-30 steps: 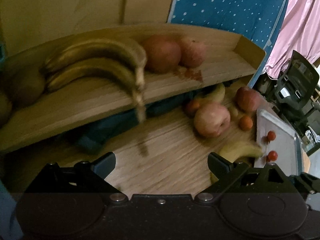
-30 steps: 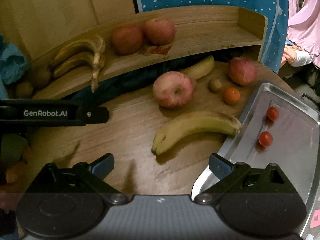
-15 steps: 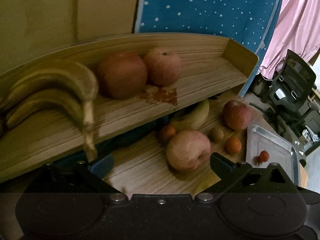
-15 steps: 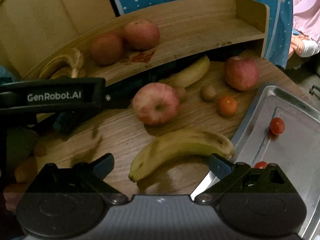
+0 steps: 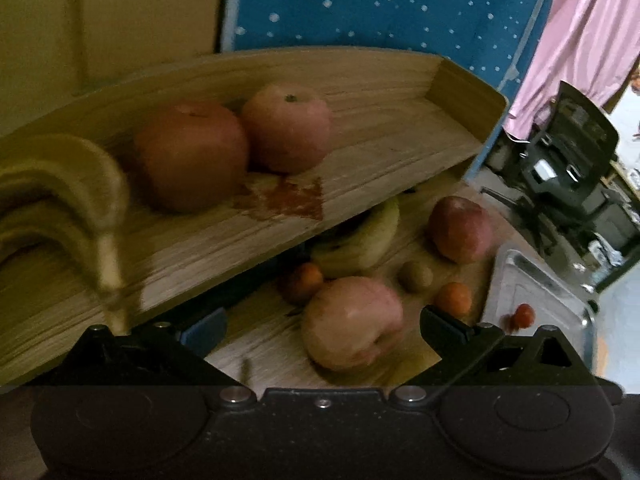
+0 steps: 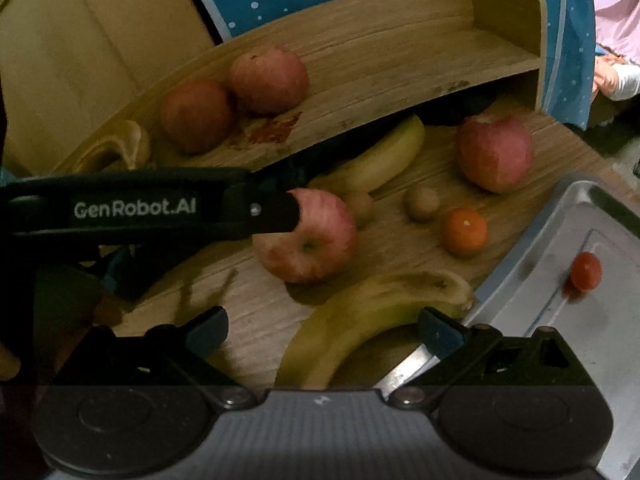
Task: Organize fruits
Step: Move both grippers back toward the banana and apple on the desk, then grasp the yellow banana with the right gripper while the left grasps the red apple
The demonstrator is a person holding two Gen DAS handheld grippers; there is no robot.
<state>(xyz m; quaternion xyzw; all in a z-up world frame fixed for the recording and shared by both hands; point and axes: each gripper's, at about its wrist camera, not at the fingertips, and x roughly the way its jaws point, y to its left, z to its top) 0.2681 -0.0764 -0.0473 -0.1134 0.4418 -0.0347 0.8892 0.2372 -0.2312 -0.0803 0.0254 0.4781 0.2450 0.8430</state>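
Note:
A pink apple (image 5: 352, 322) lies on the wooden table between the open jaws of my left gripper (image 5: 322, 326); in the right wrist view the apple (image 6: 310, 240) has the left gripper's finger (image 6: 276, 210) at its upper left. My right gripper (image 6: 324, 330) is open over a yellow banana (image 6: 372, 312) at the tray's edge. Two apples (image 6: 232, 104) and a banana bunch (image 5: 64, 184) sit on the curved wooden shelf (image 5: 380, 148). Another apple (image 6: 496, 152), a second banana (image 6: 376, 160), kiwis (image 6: 420, 202) and an orange (image 6: 464, 232) lie on the table.
A metal tray (image 6: 560, 320) at the right holds a cherry tomato (image 6: 586, 274). A small orange (image 5: 300, 282) sits under the shelf edge. A blue dotted cloth (image 5: 400, 8) hangs behind the shelf. An office chair (image 5: 568, 168) stands beyond the table.
My left gripper has swung right and forward, from the banana bunch to the pink apple. My right gripper has moved closer to the banana and the tray edge.

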